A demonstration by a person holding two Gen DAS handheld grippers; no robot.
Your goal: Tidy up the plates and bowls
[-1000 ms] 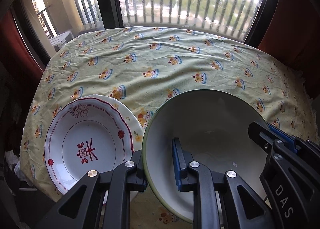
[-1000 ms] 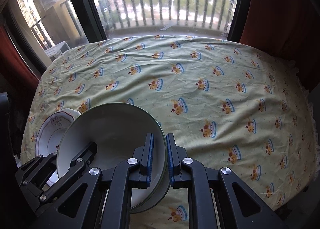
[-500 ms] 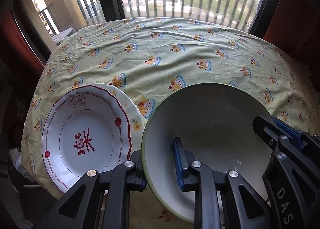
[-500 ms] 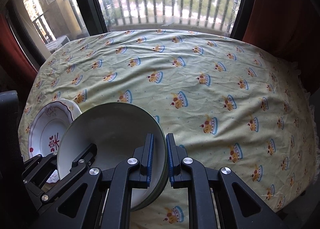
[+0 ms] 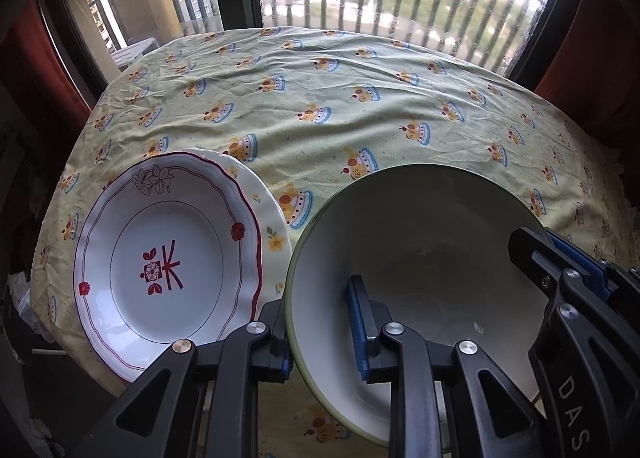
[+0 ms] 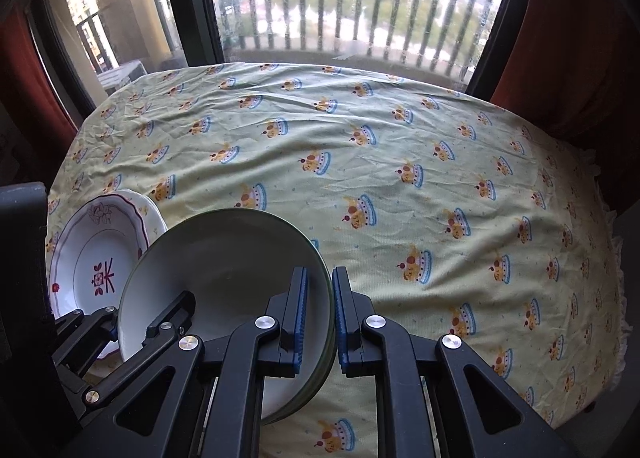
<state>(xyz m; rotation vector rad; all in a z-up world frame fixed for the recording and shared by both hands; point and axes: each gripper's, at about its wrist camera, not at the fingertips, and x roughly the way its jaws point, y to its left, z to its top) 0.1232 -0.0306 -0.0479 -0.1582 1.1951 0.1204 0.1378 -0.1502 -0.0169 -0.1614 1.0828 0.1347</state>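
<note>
- Daylight pours in through the window (image 6: 352,6) behind the bench, overexposed white at the top.
- Near edge sits dimmer, corners dark.
- Fisheye bends the frame edges; the focus is sharp throughout.

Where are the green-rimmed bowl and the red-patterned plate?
green-rimmed bowl (image 5: 420,242): left wrist view, on its inner wall.
red-patterned plate (image 5: 188,230): left wrist view, on its white centre.

The left gripper (image 5: 322,332) straddles the rim of a green-edged white ceramic bowl (image 5: 420,234). A red-trimmed white floral plate (image 5: 160,258) lies at nine o'clock of it.
</note>
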